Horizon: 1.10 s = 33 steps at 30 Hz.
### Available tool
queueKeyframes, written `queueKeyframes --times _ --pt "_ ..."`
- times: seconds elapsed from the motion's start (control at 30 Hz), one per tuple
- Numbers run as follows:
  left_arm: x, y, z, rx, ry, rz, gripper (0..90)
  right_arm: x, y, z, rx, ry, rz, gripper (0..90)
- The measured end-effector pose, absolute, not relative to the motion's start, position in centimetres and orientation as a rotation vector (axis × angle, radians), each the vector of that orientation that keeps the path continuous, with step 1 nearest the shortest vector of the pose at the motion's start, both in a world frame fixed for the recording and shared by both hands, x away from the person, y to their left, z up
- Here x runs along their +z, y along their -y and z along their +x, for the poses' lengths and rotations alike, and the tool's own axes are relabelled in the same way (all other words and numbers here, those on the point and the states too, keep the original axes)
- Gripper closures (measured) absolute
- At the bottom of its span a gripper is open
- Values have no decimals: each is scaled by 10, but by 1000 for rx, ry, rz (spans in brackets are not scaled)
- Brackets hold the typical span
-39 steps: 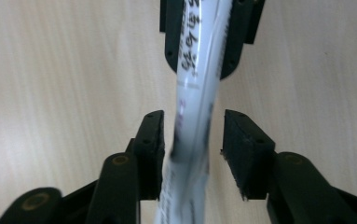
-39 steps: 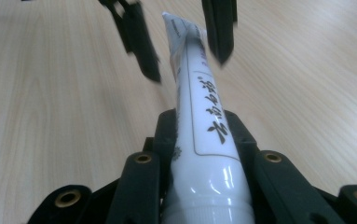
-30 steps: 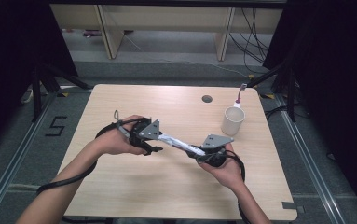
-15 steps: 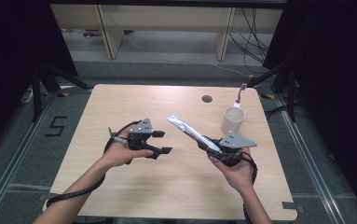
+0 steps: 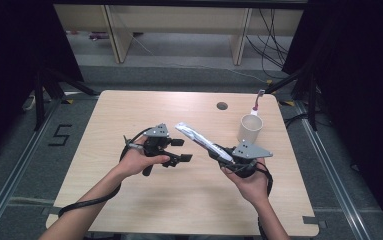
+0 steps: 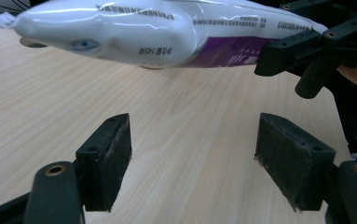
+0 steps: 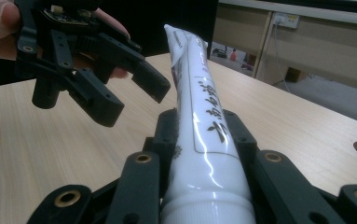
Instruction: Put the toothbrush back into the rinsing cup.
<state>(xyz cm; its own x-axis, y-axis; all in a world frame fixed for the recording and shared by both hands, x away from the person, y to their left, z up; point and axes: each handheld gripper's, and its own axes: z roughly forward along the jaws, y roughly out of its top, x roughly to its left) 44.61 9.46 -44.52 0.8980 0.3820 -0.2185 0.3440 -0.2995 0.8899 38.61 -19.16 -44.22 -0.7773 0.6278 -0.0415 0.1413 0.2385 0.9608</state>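
Observation:
A white and purple toothpaste tube [image 5: 199, 138] is held above the table, its flat end raised toward the far left. My right gripper [image 5: 222, 154] is shut on it near the cap end; in the right gripper view the tube [image 7: 199, 140] runs up between the jaws. My left gripper [image 5: 181, 150] is open with nothing between its pads [image 6: 107, 158], just left of the tube. The tube [image 6: 167, 32] crosses above the jaws in the left gripper view. A white cup [image 5: 249, 129] stands at the table's back right with a toothbrush [image 5: 257, 101] in it.
A round cable hole [image 5: 222, 106] is set in the wooden table [image 5: 104, 120] near its far edge. Black cables trail from both grippers off the near edge. Metal frame legs and floor rails surround the table.
Both grippers held the tube a second ago. My left gripper has let go and drawn back left, now open. My right gripper has swung the tube's flat end up and toward the far side.

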Motion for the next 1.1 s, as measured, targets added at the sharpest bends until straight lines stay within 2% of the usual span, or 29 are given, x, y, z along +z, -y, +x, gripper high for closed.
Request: queueKeyframes --times 0.67,1.1 --pt "-439 -86 455 -43 -591 1740 264 -439 187 387 1586 -2103 692 717" --pt "-431 -83 457 -73 -620 1699 267 -436 188 386 1601 -2040 680 716"
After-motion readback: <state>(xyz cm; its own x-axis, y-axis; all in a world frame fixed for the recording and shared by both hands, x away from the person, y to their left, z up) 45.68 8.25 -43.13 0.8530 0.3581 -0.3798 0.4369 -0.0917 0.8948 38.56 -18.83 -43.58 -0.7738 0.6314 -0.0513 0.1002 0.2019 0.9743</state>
